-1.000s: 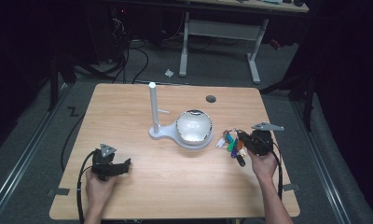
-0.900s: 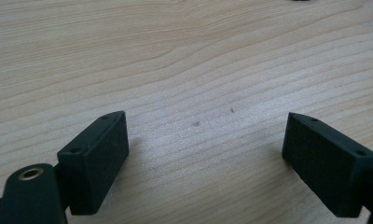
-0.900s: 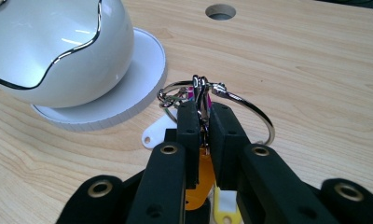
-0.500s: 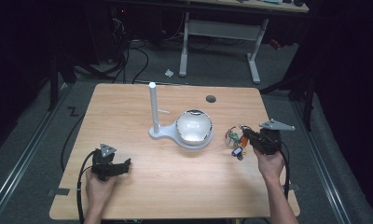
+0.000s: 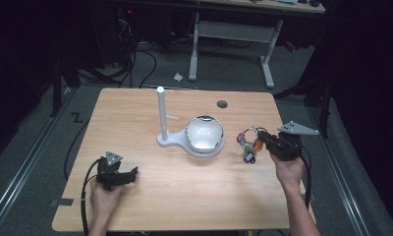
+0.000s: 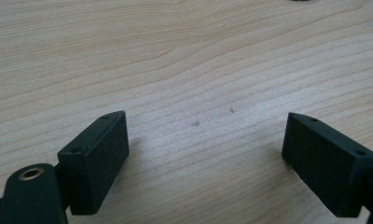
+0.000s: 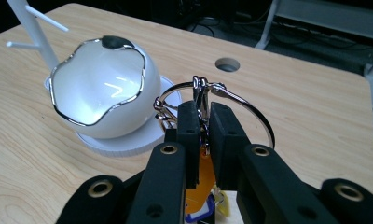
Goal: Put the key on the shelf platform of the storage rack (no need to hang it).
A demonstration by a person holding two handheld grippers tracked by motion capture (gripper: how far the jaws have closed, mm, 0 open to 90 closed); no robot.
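A metal key ring [image 7: 250, 109] with several coloured tags [image 5: 249, 156] hangs above the table's right side, and my right gripper [image 7: 204, 116] is shut on it. In the high view the right gripper [image 5: 262, 138] points left toward a white egg-shaped bowl with a wavy silver rim [image 5: 203, 133]. That bowl [image 7: 100, 88] sits on the round base of a white stand whose post [image 5: 161, 115] carries small pegs. My left gripper [image 5: 129, 175] rests low at the table's front left. Its jaws stand wide apart over bare wood [image 6: 205, 140] with nothing between them.
The wooden table [image 5: 184, 196] has a round cable hole [image 5: 222, 104] near its back edge. Beyond the table are a dark floor with cables and a white desk frame [image 5: 229, 34]. Each gripper trails a black cable.
My right gripper has risen with the key ring, lifting the tags off the table. The left gripper has stayed where it was.
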